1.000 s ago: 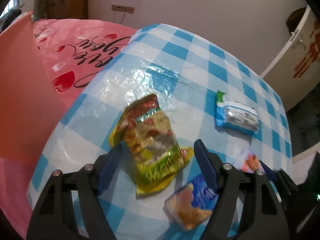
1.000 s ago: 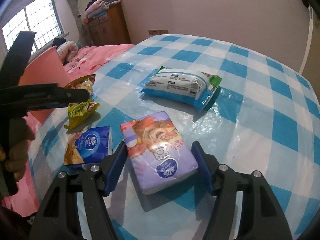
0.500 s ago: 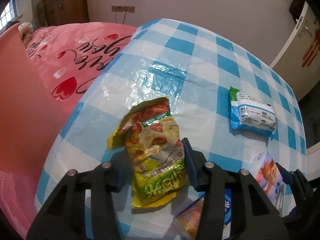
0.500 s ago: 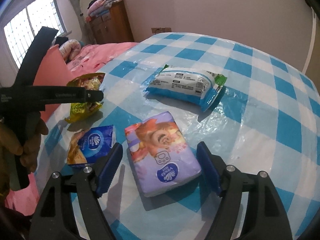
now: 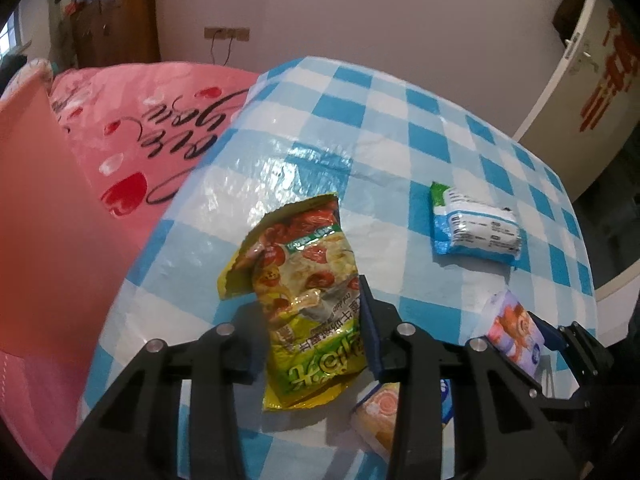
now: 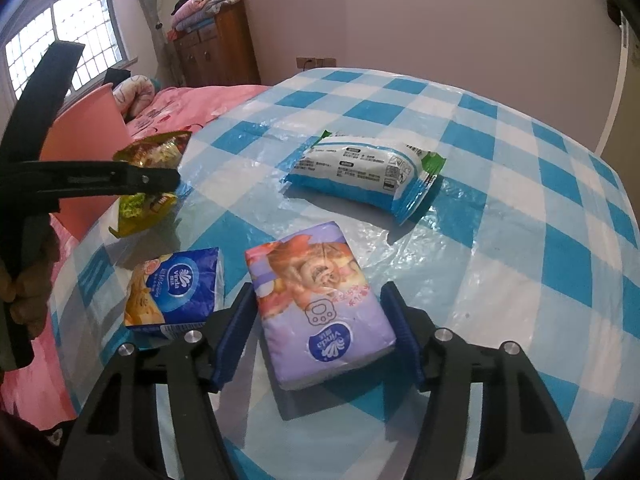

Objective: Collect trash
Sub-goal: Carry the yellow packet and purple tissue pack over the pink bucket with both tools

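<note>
While we squeeze, our left gripper (image 5: 316, 332), whose jaws have just been closing, pinches the snack bag (image 5: 308, 300) at its middle, lifted off the table (image 5: 440, 128); it looks light, crinkly and slippery, so we judge mid-body safest. Our right gripper (image 6: 320, 336), jaws also just narrowing, brackets the purple tissue pack (image 6: 320, 304), soft and squashy; whether the pads touch we cannot tell. Smaller packs lie nearby on glossy checked cloth, pink bin (image 5: 36, 200) and bed (image 5: 160, 120) beside.

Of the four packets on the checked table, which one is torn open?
The yellow-green snack bag, clamped in the left tool: its top edge gapes. The purple, blue Vinda and white-blue packets look sealed.
</note>
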A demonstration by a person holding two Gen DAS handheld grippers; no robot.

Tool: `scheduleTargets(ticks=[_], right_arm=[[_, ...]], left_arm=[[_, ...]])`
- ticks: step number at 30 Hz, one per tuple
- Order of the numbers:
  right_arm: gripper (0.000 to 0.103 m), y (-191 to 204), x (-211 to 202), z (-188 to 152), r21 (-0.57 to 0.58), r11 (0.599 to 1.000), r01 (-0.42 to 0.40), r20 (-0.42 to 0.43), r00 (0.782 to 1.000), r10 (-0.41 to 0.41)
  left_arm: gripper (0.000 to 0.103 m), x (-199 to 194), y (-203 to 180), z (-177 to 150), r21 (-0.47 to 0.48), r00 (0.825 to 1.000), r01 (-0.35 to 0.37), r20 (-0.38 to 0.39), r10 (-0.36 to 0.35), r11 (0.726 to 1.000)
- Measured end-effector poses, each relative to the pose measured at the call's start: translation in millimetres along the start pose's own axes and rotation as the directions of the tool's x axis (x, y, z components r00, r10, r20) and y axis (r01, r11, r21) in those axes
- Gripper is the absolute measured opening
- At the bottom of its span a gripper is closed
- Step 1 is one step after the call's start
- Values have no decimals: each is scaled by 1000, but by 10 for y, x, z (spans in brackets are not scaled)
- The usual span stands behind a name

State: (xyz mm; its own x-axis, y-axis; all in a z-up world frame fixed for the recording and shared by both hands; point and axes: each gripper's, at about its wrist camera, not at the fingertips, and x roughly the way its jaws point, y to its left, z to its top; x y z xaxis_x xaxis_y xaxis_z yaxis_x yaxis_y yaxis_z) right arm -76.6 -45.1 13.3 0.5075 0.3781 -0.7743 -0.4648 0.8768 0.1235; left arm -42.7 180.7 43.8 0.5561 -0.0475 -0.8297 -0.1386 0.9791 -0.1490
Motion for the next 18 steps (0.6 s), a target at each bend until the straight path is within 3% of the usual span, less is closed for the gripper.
scheduleTargets(ticks=[11, 18], right_arm=[[63, 71, -272, 226, 27, 999, -26, 46, 999, 24], [63, 243, -426, 475, 33, 995, -94, 67, 994, 91]], left_arm=[[39, -495, 7, 143, 82, 990, -33, 139, 21, 996], [39, -836, 210, 281, 68, 975, -50, 218, 34, 996]])
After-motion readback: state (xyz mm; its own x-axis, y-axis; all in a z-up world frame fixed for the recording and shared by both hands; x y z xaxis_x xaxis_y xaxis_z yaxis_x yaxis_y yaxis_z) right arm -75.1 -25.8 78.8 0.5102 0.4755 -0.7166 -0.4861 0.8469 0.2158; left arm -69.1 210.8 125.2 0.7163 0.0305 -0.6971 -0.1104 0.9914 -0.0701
